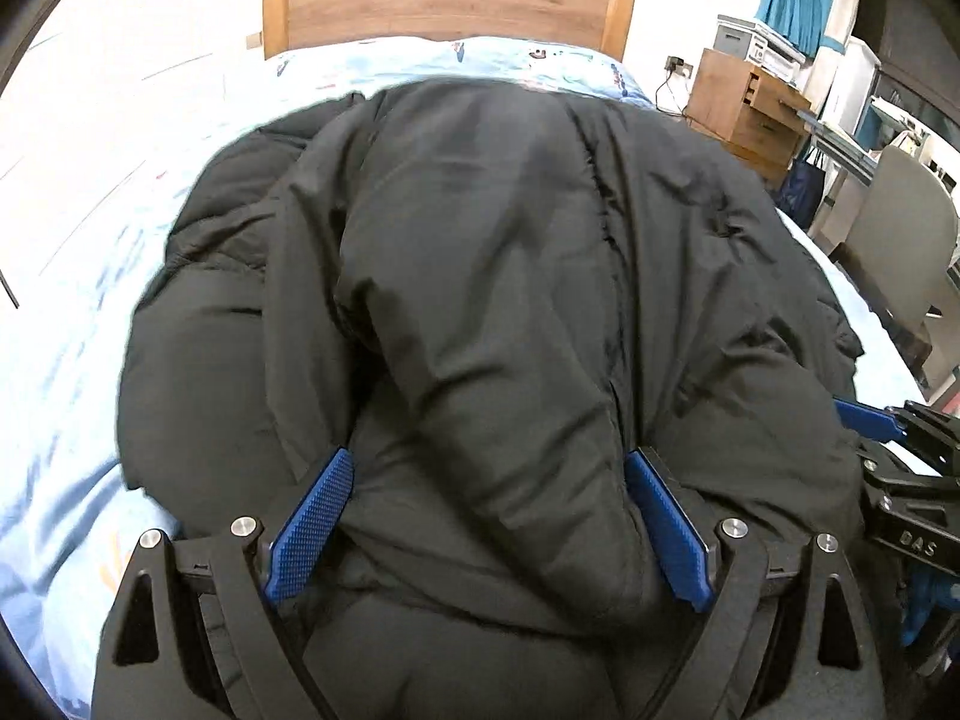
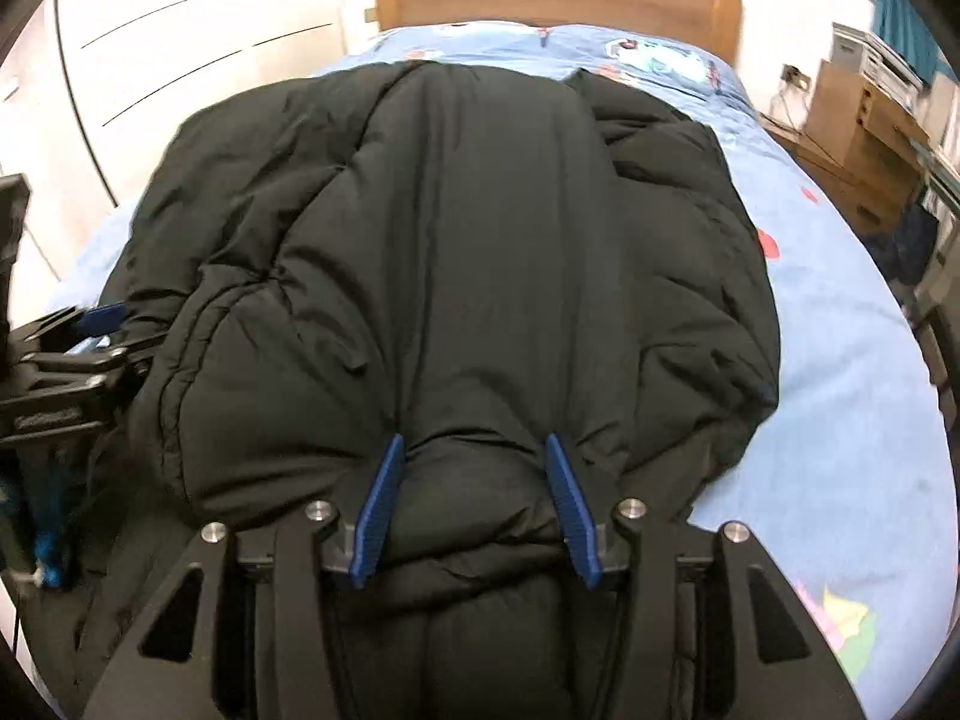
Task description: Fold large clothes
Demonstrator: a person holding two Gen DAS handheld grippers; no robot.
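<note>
Left wrist view shows us a black puffer coat point(image 1: 480, 276) lying on the bed point(image 1: 66, 324), its bulk bunched into thick rolls that run away from us toward the wooden headboard point(image 1: 444, 3). One long padded fold lies along the middle of the heap, and its near end sits between the blue pads of our left tongs point(image 1: 489, 519). These tongs are spread wide, with the padding filling the gap and both pads pressed against the fabric, so they pinch that thick fold.

From the right wrist view, the coat point(image 2: 456, 252) looks the same: dark, quilted, covering most of the near half of the bed point(image 2: 852, 360). Our right tongs point(image 2: 474, 510) are set narrower and squeeze a puffed ridge of the coat between their pads; the fabric bulges out in front of and behind the grip.

Each pair of tongs shows at the edge of the other's view, just beside the coat's near edge, so both hold the same near end side by side.

A light blue printed sheet covers the bed around the coat. Beyond the bed's right side stands a wooden cabinet point(image 1: 744, 108) with a printer point(image 1: 756, 45) on top.
</note>
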